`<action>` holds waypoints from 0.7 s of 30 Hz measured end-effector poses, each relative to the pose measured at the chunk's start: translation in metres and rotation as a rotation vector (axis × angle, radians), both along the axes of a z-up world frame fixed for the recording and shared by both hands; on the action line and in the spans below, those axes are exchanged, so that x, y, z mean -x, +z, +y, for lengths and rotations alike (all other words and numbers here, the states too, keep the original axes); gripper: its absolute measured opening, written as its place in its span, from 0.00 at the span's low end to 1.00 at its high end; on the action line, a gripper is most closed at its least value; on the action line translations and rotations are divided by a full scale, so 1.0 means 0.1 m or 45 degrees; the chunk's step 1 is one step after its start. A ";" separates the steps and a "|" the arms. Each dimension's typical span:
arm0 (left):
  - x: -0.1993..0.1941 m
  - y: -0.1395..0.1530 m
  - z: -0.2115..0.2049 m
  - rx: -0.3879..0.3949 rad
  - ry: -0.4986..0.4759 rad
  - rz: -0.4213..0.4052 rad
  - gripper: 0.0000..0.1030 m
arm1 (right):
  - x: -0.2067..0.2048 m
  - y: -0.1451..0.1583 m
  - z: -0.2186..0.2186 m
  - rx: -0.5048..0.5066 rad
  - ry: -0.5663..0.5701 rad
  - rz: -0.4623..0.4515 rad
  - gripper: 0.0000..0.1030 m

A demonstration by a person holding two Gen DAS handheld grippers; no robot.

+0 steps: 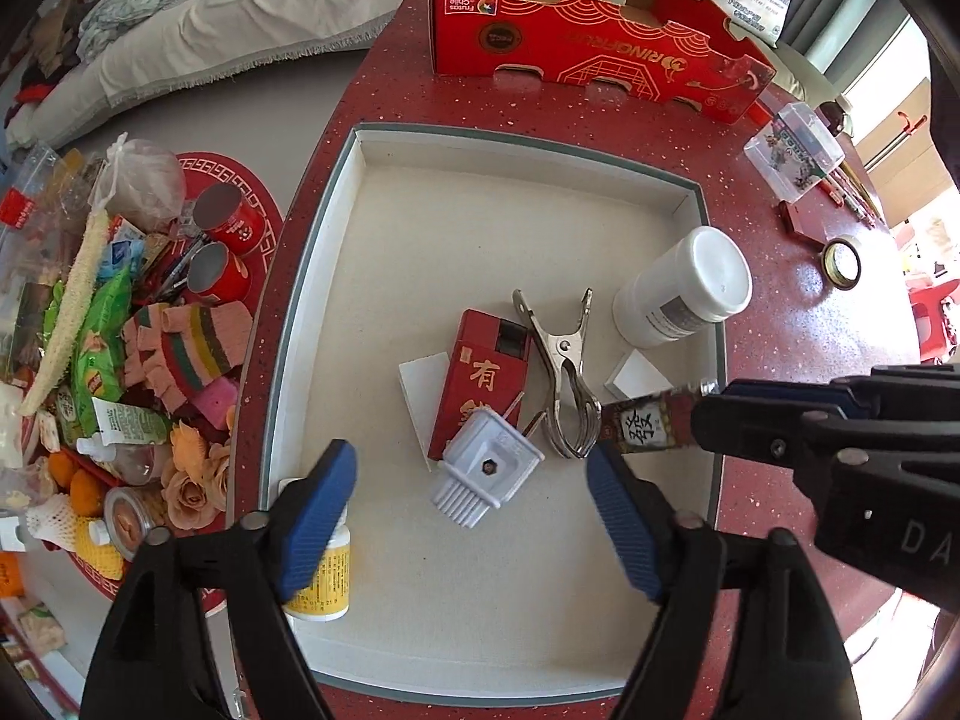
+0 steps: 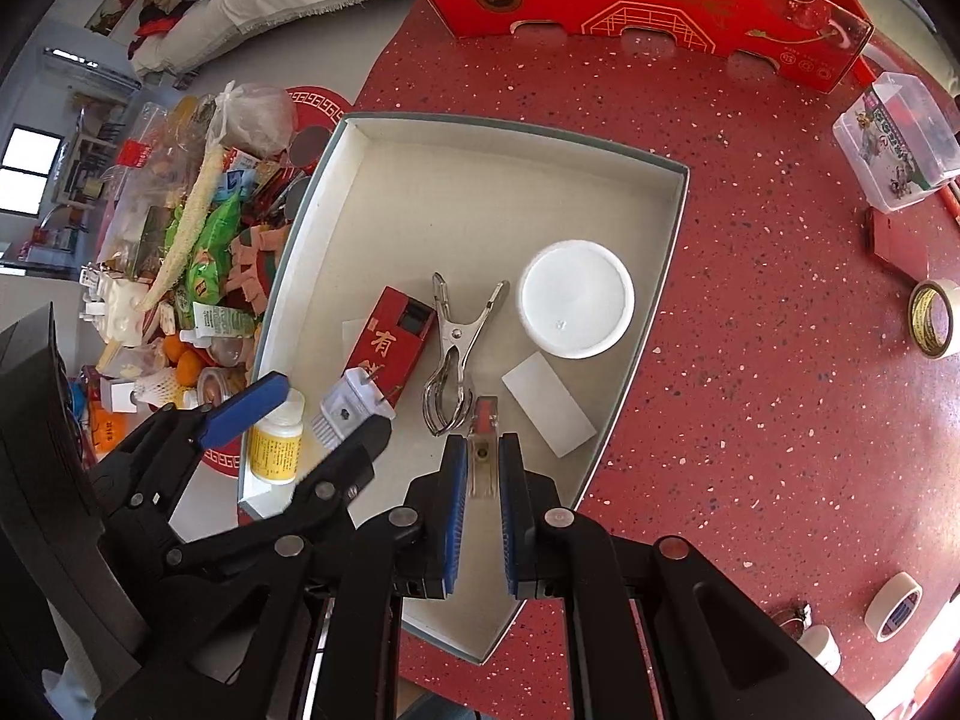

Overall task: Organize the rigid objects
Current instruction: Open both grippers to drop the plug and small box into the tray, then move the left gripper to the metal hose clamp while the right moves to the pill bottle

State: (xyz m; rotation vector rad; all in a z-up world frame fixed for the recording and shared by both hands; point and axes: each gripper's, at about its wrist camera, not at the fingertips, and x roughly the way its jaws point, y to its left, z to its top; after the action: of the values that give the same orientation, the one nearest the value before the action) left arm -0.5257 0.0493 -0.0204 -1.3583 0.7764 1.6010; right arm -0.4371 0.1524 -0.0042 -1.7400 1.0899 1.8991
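Observation:
A white tray (image 1: 420, 144) on the red table holds a red pack (image 1: 480, 384), a metal clip (image 1: 564, 372), a big white bottle (image 1: 684, 288), a white plug (image 1: 486, 474) and a small yellow-label bottle (image 1: 321, 588). My left gripper (image 1: 471, 453) hangs open over the plug and touches nothing. My right gripper (image 2: 484, 441) points down beside the clip (image 2: 453, 360). A red lighter (image 2: 483, 450) stands between its pads, and a thin gap shows on each side. In the left wrist view the lighter (image 1: 645, 423) sticks out of the right gripper (image 1: 702, 414) near the tray's right wall.
A red cardboard box (image 1: 588, 54) stands behind the tray. To the right lie a clear plastic box (image 2: 894, 138) and tape rolls (image 2: 930, 318). A white card (image 2: 549, 414) lies in the tray. A heap of packets, cans and cloth (image 1: 120, 330) sits below the table's left edge.

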 end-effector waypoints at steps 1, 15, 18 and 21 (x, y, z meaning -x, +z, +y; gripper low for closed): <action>-0.02 0.03 -0.01 -0.015 -0.004 0.018 0.91 | -0.02 0.04 0.02 -0.024 -0.009 0.005 0.54; -0.61 0.23 0.04 -0.047 -0.168 -0.071 1.00 | -1.57 0.45 0.22 -0.199 -0.293 -0.070 0.92; -0.94 0.29 0.12 -0.043 -0.279 -0.110 1.00 | -2.22 0.40 0.22 -0.166 -0.462 -0.133 0.92; -1.32 0.29 0.22 -0.022 -0.403 -0.148 1.00 | -2.84 0.27 0.20 -0.101 -0.649 -0.225 0.92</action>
State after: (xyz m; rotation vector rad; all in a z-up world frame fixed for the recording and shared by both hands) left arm -0.3941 0.0712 0.0081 -1.2349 0.8573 1.2680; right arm -0.1528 0.1723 0.0225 -1.3850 1.2263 1.4294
